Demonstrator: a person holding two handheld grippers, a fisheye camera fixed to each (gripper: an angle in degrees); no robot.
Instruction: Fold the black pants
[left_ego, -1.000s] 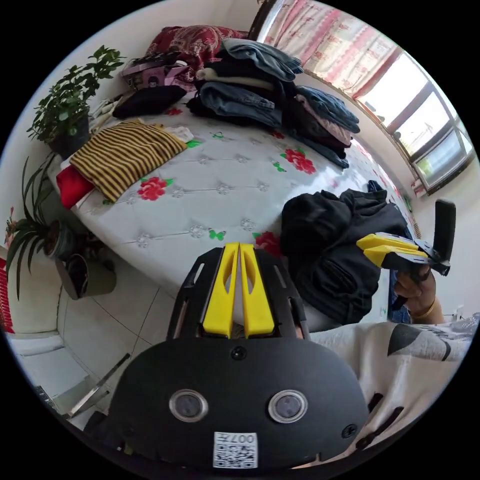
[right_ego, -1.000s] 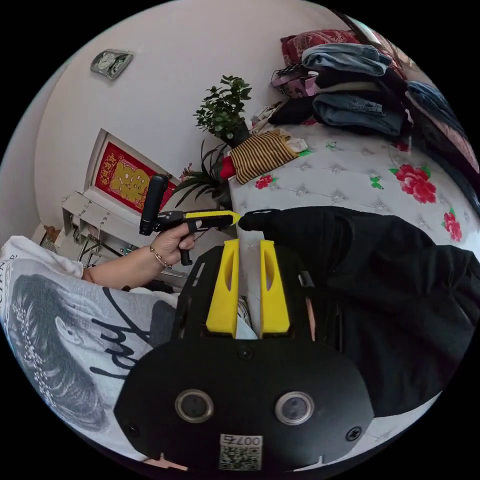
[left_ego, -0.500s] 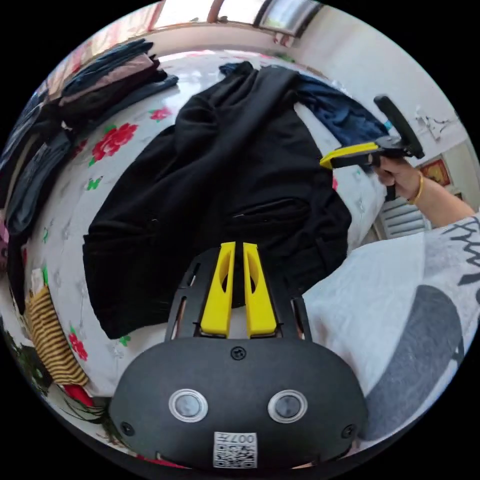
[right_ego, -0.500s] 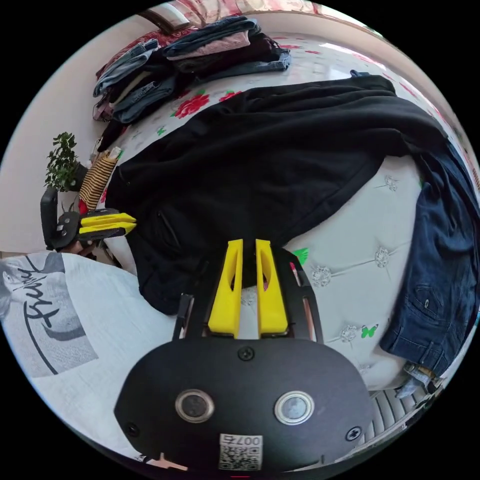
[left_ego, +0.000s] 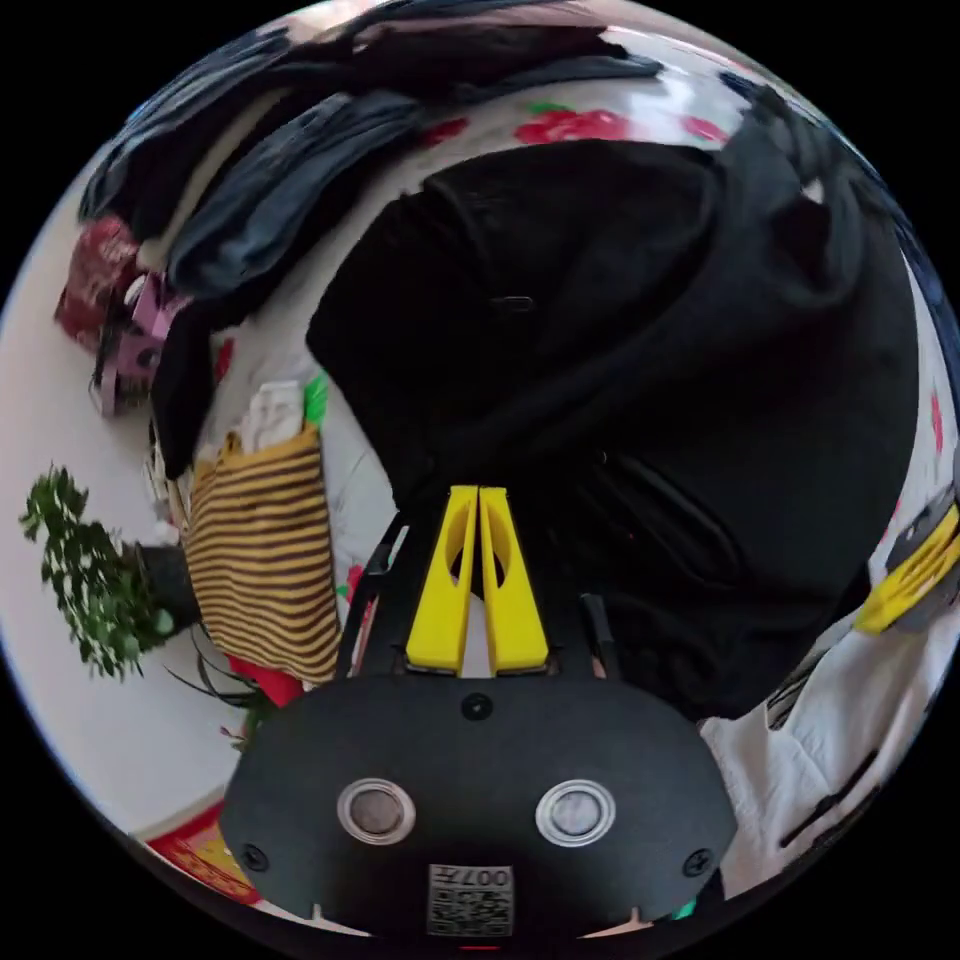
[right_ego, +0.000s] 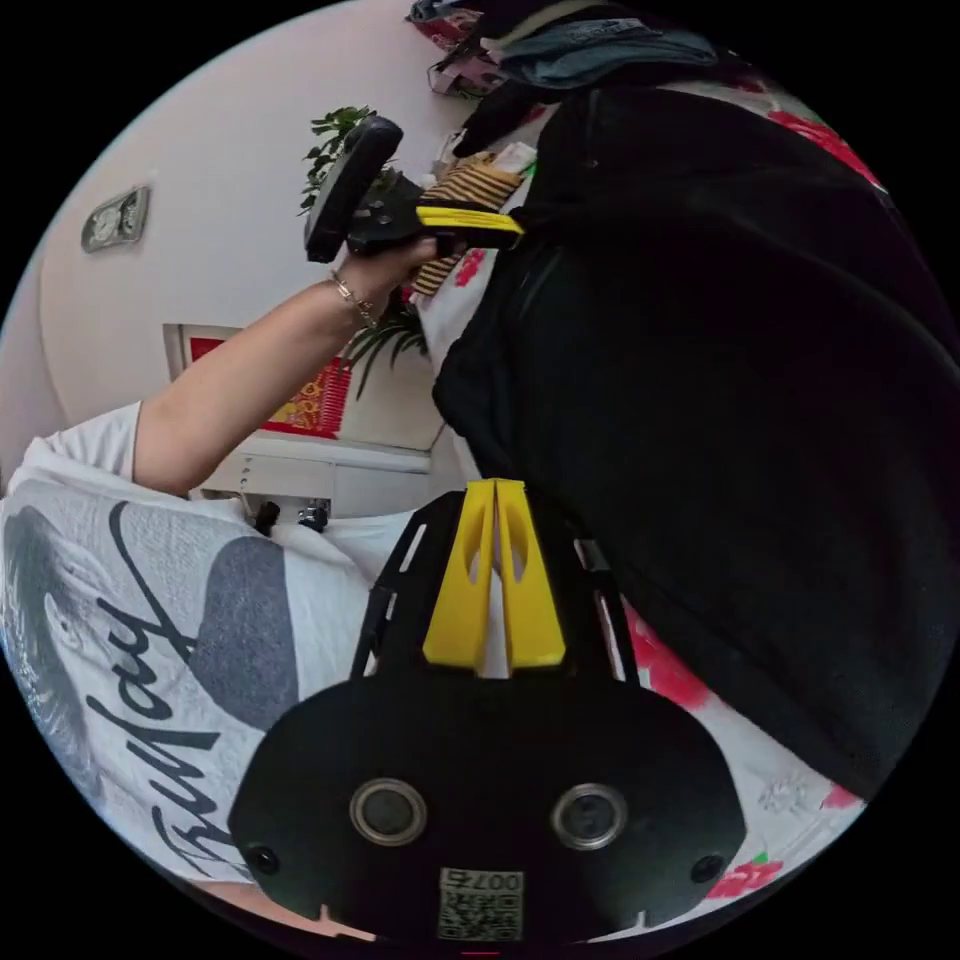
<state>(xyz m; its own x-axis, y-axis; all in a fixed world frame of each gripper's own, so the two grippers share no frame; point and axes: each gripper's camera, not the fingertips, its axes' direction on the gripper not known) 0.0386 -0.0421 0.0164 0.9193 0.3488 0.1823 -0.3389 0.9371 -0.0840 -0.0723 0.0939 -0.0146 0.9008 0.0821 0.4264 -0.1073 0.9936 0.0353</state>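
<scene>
The black pants (left_ego: 640, 330) lay bunched on the bed (right_ego: 800, 790), their waist end at the near edge beside the person's white shirt (right_ego: 150, 620). The left hand-held gripper (left_ego: 478, 492) had its jaws together with black cloth at the tips; whether cloth was truly pinched could not be told. In the right gripper view it (right_ego: 510, 228) sat at the garment's edge, near the striped top (left_ego: 265, 550). The right hand-held gripper (right_ego: 496, 486) had its jaws meeting at the tips against the garment's near edge; a grip on cloth could not be confirmed there either.

Judgement: the step in hand was taking hold of the waistband to spread the garment. It would be done well by gripping the two waist corners, well apart, and drawing the legs flat before any fold, keeping clear of the stacked clothes (left_ego: 300, 190).

Against the frames half a second earlier, both cameras had swung closer to the pants, and the right jaws, then slightly parted, had closed.
</scene>
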